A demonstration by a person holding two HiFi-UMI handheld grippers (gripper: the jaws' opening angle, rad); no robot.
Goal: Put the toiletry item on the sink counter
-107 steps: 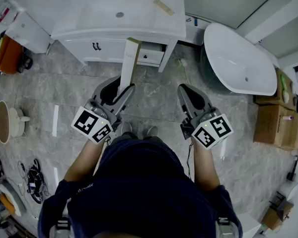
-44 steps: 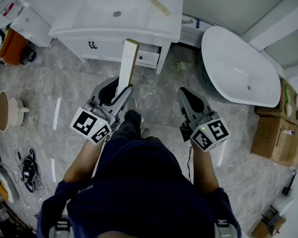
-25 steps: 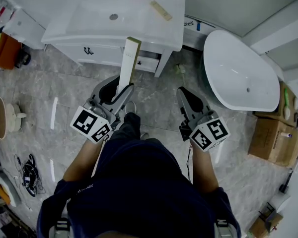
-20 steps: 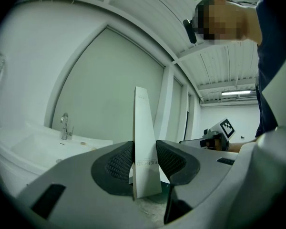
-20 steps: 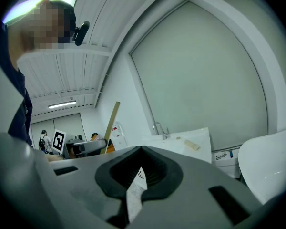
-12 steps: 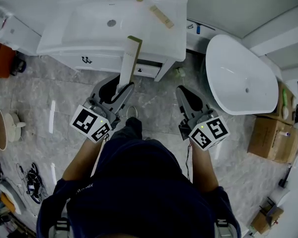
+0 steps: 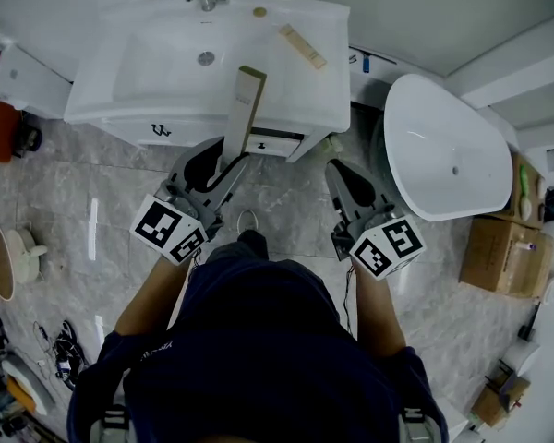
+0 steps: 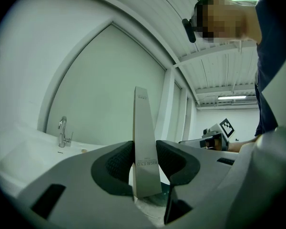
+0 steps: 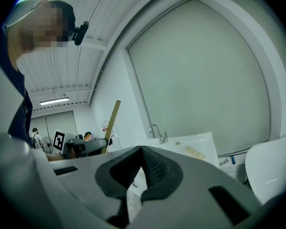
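We judge the step in hand to be the carry-in: the toiletry box (image 7: 242, 109) is not yet on the bench (image 7: 331, 86). The left hand-held gripper (image 7: 223, 166) is clamped on the box's near end, with both pads pressing its sides. The right hand-held gripper (image 9: 141, 151) is closed on nothing and is held just beside the left one.

To do this well, we want a firm grip until the box has support underneath. A long box held by one end can swing if the pads slacken early. We aim for the flat strip of bench ahead and to the right of the left hand-held gripper. That avoids the basin (image 7: 166, 63) straight ahead, where the box could slide in. The strip also has a second box (image 7: 302, 46) lying on it, farther ahead. We set ours down nearer, well apart from that one. We lower the far end first, lay the box flat, and only then open the jaws and draw straight back.

The box's long axis runs in line with the jaws, so it sticks straight out past the fingertips. Its free end points ahead, away from the left hand-held gripper and toward the bench. In the head view that end overlaps the bench's front edge. We cannot tell how high above it the end sits.
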